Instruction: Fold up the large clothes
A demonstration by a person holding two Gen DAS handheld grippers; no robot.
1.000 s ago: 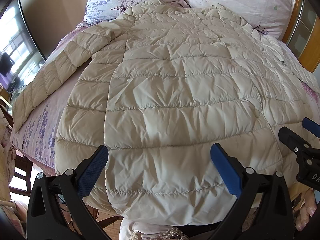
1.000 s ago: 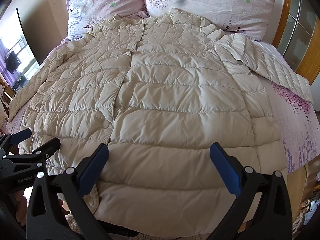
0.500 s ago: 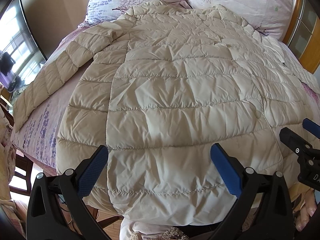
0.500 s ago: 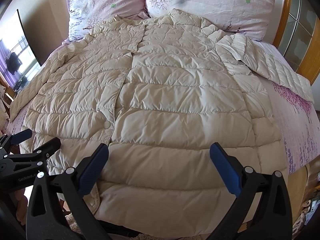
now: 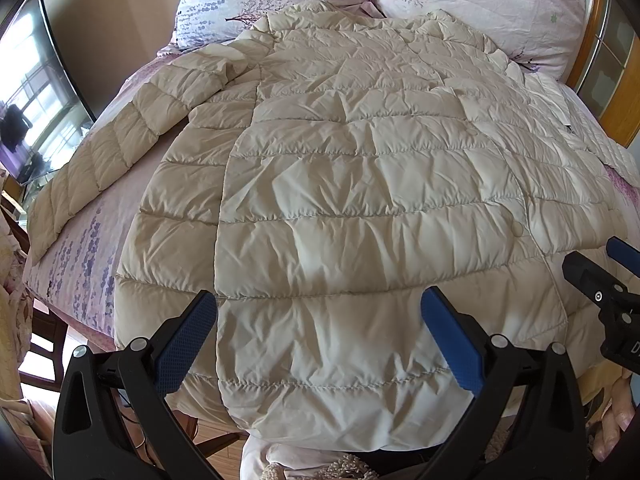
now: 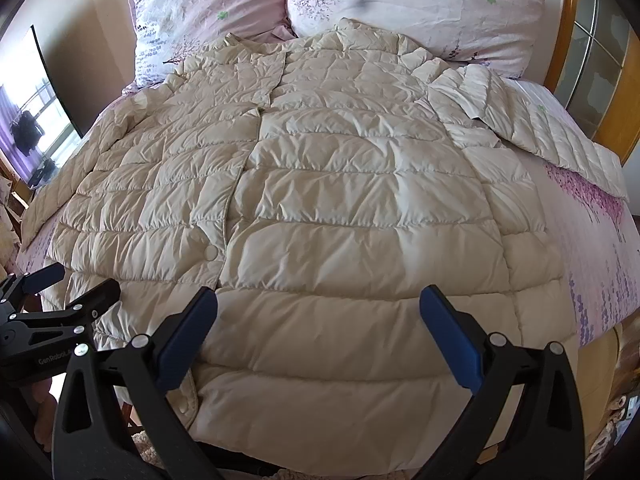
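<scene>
Jacket [image 5: 360, 208] beyond left gripper [image 5: 320, 340]

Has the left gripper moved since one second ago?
No. The left gripper hangs open above the jacket hem, at the same quilt seams as before.

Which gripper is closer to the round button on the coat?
Left. The left gripper sits just beside the button, low on the coat. The right gripper hovers farther toward the hem's other side.
</scene>
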